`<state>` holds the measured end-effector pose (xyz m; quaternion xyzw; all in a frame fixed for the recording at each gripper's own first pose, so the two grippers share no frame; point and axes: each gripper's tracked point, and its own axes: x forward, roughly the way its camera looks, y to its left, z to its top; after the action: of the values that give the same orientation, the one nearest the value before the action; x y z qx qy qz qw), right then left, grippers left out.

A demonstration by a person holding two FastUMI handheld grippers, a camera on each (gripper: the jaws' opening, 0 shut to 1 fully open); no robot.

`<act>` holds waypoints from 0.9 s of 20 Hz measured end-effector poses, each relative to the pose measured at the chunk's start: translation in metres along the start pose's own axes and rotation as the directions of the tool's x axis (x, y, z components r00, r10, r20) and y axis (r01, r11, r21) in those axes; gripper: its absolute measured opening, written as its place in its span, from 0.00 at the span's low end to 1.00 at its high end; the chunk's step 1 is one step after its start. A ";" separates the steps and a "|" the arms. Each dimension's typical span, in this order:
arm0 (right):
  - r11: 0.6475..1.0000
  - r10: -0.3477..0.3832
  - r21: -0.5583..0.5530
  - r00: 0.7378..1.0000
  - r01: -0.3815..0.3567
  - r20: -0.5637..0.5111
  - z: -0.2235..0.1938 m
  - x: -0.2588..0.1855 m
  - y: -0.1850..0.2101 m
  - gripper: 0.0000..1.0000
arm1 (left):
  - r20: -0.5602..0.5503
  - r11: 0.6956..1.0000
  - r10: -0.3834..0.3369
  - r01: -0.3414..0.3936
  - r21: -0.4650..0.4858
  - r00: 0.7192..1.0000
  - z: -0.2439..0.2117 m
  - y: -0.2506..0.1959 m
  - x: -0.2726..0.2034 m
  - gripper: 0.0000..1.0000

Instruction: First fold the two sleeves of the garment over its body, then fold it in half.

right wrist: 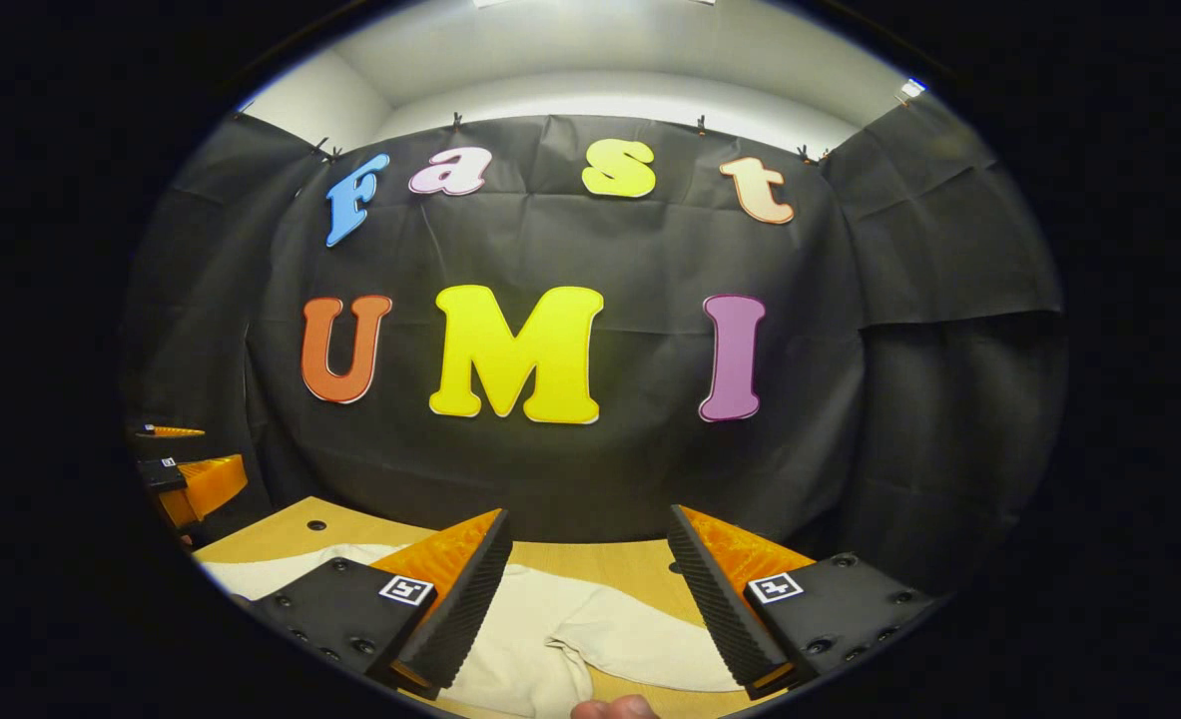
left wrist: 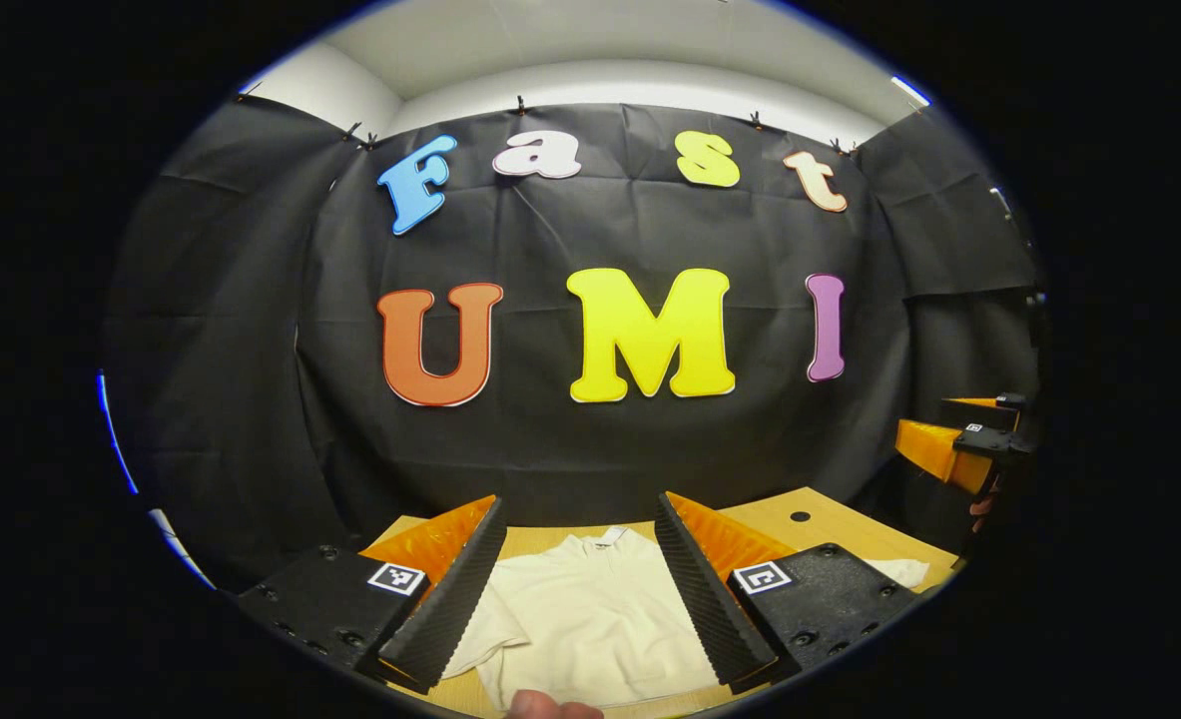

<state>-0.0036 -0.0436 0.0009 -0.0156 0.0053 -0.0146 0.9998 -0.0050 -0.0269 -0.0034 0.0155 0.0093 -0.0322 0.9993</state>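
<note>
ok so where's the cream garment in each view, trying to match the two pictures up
Left gripper view: the cream garment lies at bottom centre on the wooden table, between the open fingers of the left hand-held gripper, collar pointing away.
Right gripper view: it lies at bottom centre-left, stretching toward the left edge, with a sleeve between the open fingers of the right hand-held gripper.
Shared landmark: the black cloth wall behind the table.

The left gripper [left wrist: 580,589] hangs above the wooden bench [left wrist: 830,524] with jaws spread wide — a cream garment [left wrist: 590,619] lies flat between them, collar away; the right gripper [left wrist: 959,444] shows at the edge.
</note>
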 end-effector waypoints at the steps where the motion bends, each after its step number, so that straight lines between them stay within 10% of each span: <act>1: 1.000 -0.008 0.000 1.000 0.008 -0.010 -0.004 0.000 -0.008 0.98 | -0.007 1.000 -0.006 0.006 0.003 1.000 -0.002 -0.004 0.000 0.96; 10: 1.000 -0.022 -0.018 0.969 0.019 -0.245 -0.084 -0.005 -0.095 0.98 | -0.134 0.999 -0.052 0.051 -0.010 0.990 -0.045 -0.040 0.001 0.96; 18: 0.998 -0.055 -0.053 0.799 0.029 -0.599 -0.234 -0.030 -0.200 0.99 | -0.214 0.998 -0.056 0.058 0.006 0.975 -0.065 -0.061 0.015 0.96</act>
<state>-0.0419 -0.2500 -0.2268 -0.0310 0.3212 -0.0410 0.9456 0.0049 -0.0868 -0.0706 0.0244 0.1170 -0.0590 0.9911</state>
